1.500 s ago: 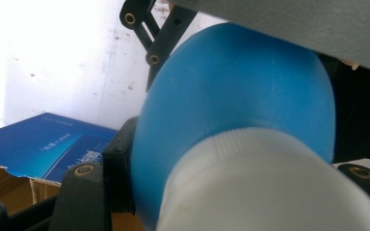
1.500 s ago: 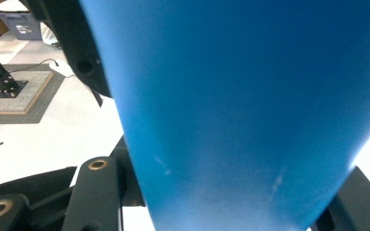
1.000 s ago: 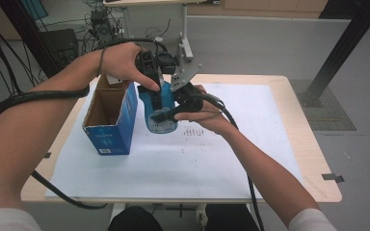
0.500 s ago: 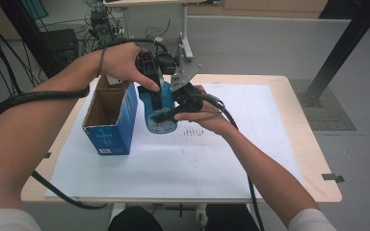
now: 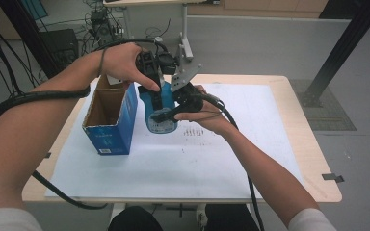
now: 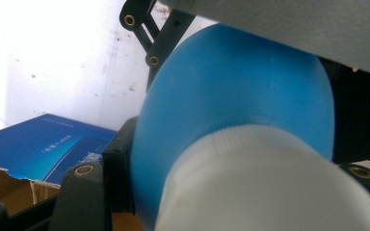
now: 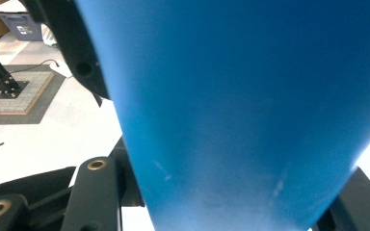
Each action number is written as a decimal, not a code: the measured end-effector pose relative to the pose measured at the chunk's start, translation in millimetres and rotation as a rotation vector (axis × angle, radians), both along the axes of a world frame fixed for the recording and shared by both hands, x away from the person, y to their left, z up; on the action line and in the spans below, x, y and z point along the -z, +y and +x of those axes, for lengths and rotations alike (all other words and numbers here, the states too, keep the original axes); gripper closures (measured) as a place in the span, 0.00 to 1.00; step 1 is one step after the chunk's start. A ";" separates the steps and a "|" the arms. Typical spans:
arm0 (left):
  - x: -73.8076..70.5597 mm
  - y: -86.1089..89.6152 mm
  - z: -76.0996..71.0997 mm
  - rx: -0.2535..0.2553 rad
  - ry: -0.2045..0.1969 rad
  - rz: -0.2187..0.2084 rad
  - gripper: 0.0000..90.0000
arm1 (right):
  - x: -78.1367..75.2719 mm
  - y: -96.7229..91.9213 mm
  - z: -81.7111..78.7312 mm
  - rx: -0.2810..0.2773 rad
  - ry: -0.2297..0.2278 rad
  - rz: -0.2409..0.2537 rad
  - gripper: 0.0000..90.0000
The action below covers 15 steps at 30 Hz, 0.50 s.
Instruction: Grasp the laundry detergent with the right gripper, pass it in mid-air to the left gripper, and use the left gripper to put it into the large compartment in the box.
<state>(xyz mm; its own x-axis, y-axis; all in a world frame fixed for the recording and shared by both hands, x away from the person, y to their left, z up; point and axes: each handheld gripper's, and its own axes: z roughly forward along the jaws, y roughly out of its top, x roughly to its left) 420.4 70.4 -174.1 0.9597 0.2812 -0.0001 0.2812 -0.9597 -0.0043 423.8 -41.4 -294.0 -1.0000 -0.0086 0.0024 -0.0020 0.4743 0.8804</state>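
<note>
Bottle point(image 5: 160, 113), blue, is pinched by both the left claw point(image 5: 155, 98) and right claw point(image 5: 166, 115), probably just above the bench point(image 5: 270, 144) beside the open box point(image 5: 110, 118). Nothing has shifted over the last second. Boxing it looks pending.

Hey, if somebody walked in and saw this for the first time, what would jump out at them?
A bright blue bottle with a white cap, gripped by both the left gripper and the right gripper above the middle of the white-covered table. Just to its left stands an open blue cardboard box, top flaps up.
</note>
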 end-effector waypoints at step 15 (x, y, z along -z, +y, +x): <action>0.9 0.0 0.0 -0.003 0.002 0.003 0.41 | 0.6 0.6 -0.1 -0.003 0.003 -0.003 0.48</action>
<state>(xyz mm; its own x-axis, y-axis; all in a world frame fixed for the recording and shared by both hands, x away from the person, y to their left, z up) 420.4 70.4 -175.0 0.9588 0.2839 -0.0014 0.2839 -0.9588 -0.0078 423.7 -40.8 -294.6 -0.9999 -0.0117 0.0057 -0.0006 0.4768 0.8790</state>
